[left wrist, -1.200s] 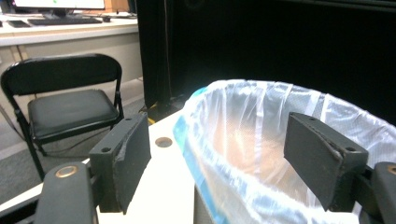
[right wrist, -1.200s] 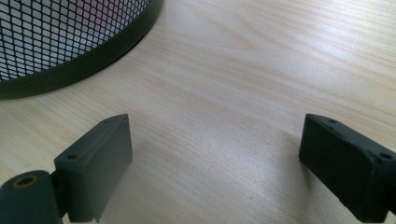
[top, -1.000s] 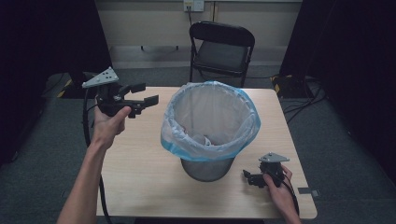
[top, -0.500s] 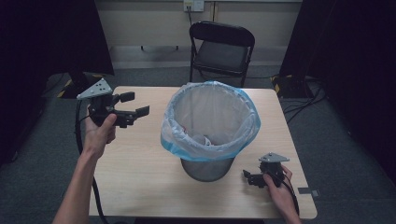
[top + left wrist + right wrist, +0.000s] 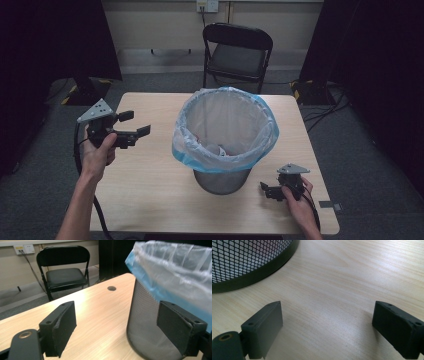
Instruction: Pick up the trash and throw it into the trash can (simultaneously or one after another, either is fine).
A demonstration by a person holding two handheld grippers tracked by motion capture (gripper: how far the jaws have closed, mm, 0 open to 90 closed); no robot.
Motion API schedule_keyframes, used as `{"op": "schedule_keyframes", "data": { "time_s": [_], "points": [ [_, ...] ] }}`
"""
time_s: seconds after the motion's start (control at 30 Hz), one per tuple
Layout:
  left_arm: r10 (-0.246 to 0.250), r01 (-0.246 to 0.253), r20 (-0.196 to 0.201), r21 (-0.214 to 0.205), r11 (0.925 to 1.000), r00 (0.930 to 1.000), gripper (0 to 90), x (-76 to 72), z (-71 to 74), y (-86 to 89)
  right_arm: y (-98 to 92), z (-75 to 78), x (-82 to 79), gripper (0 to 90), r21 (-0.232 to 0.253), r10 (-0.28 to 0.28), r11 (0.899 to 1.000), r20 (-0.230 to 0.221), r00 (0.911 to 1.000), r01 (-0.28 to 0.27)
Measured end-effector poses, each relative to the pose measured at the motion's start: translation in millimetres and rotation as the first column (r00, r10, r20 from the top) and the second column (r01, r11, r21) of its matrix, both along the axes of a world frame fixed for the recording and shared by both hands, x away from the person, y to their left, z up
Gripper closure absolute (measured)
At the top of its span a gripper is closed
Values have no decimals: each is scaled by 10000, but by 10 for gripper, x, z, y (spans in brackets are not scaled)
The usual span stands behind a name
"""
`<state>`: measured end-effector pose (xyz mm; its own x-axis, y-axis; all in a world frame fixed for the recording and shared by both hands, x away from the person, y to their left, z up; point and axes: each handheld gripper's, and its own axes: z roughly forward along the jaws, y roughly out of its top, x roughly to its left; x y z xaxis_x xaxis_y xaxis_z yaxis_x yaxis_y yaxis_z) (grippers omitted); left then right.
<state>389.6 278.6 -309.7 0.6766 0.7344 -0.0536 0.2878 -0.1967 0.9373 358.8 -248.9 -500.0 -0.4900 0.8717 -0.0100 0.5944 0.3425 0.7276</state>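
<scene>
Looking down from the high view, I have the wire-mesh bin (image 5: 222, 150) standing upright near the middle of the wooden table (image 5: 150, 190), its rim wrapped by a blue-tinted plastic liner (image 5: 260, 145) folded over the outside. Some small scraps lie at the bottom of the bin, too small for me to identify.

My left gripper (image 5: 131, 124) sits at about nine o'clock from the bin, held above the tabletop and well apart from the mesh wall, its jaws pointing toward three o'clock. Those jaws have just been opening and now stand wide apart with nothing between them. In the left gripper view (image 5: 116, 327), bare wood fills the gap between the pads, while the bin's mesh side (image 5: 147, 325) and the liner's blue edge (image 5: 175, 272) rise at two o'clock, partly behind the right-hand pad.

My right gripper (image 5: 267, 190) rests low near the table's front edge, at about five o'clock from the bin and just beside its base, jaws pointing toward nine o'clock. The right gripper view (image 5: 327, 325) shows them spread wide over bare wood, gripping nothing, with the bin's dark bottom band (image 5: 257, 275) curving across at eleven o'clock.

Behind the table, at twelve o'clock, a black folding chair (image 5: 237, 55) stands against the wall.
</scene>
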Motion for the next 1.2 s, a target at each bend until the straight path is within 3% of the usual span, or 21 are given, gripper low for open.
{"op": "schedule_keyframes", "data": {
  "time_s": [0.2,0.3,0.43,0.5,0.73,0.8,1.2],
  "points": [
    [193,-192,43,-289,9994,9998,161,-116,-112,82,0,0,0,87,3,-1,10000,-1,10000,1],
    [269,-269,16,-160,9995,9996,161,-156,-159,101,0,0,0,87,2,2,10000,1,10000,-2],
    [173,-177,-126,-389,9991,9998,171,-200,-250,131,0,0,0,87,2,0,10000,-1,10000,0],
    [361,-364,-129,-215,9991,9993,189,-220,-303,136,0,0,0,87,3,0,10000,1,10000,0],
    [596,-608,-528,-210,9979,9968,192,-263,-514,212,0,0,0,87,3,-1,10000,1,10000,1],
    [536,-553,-633,-255,9981,9966,260,-272,-565,235,0,0,0,87,3,1,10000,1,10000,-1],
    [950,-943,-1410,113,9955,9854,212,-294,-940,286,0,0,0,87,4,0,10000,1,10000,0]
  ]
}}
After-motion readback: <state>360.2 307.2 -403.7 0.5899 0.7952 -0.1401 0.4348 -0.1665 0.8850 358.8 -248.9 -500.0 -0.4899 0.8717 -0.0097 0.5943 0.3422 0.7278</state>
